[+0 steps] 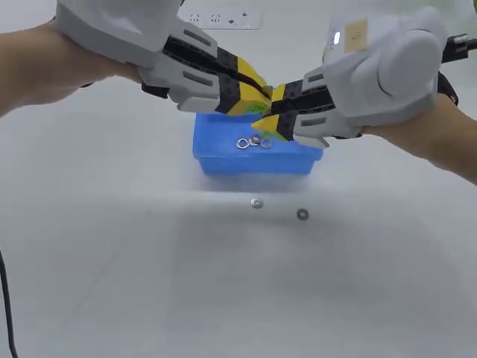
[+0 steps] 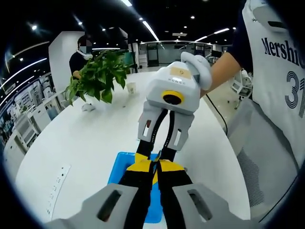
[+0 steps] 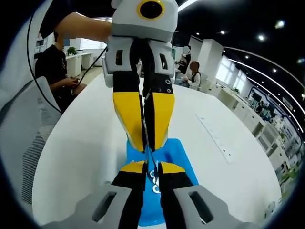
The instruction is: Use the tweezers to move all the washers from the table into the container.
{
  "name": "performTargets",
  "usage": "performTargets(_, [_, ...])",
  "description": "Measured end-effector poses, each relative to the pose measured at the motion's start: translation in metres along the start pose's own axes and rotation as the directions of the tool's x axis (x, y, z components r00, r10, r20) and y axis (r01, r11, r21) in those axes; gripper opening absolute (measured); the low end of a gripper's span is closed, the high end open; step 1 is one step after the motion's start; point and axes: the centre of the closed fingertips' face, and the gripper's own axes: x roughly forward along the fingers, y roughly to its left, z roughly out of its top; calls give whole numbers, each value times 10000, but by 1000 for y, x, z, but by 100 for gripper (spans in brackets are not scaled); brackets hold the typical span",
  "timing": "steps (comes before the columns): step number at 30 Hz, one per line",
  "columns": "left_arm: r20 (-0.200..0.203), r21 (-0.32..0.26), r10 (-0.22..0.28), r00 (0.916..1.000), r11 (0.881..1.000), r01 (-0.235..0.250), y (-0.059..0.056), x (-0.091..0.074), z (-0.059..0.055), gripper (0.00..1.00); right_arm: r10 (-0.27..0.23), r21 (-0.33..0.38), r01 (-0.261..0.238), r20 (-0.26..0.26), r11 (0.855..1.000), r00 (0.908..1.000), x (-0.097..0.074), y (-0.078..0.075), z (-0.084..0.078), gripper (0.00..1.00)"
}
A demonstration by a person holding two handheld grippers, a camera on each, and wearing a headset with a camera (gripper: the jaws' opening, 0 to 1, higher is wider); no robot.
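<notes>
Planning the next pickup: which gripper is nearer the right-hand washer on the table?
Right gripper: just behind the washer, over the container. Left gripper sits farther left.

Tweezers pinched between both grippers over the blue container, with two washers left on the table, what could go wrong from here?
1. The thin tweezers sit between the shut left gripper and right gripper, tip to tip. They could slip and drop into the container.
2. The table washers lie flat near the container's front wall. They may skid when pinched, or the reach could bump the container.
</notes>
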Motion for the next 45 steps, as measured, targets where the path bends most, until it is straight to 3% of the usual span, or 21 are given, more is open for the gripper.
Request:
performTargets(10, [-139,337,-16,9999,9994,21,-19,-8,11,7,-35,-146,36,114,9999,9999,-13,17,14,11])
performTargets(17, [-144,396,16,9999,9992,-10,-34,-9,12,7,37,-253,-36,36,9997,10000,-18,31,16,11])
performTargets(32, [-179,-178,-68,9998,9998,65,-65,-3,-3,7,557,-83,-558,-84,9984,9984,-12,66,6,11])
performTargets(45, [83,-840,28,10000,9965,-21,-76,-1,-14,7,774,458,-767,-141,9960,9969,-8,80,-5,12])
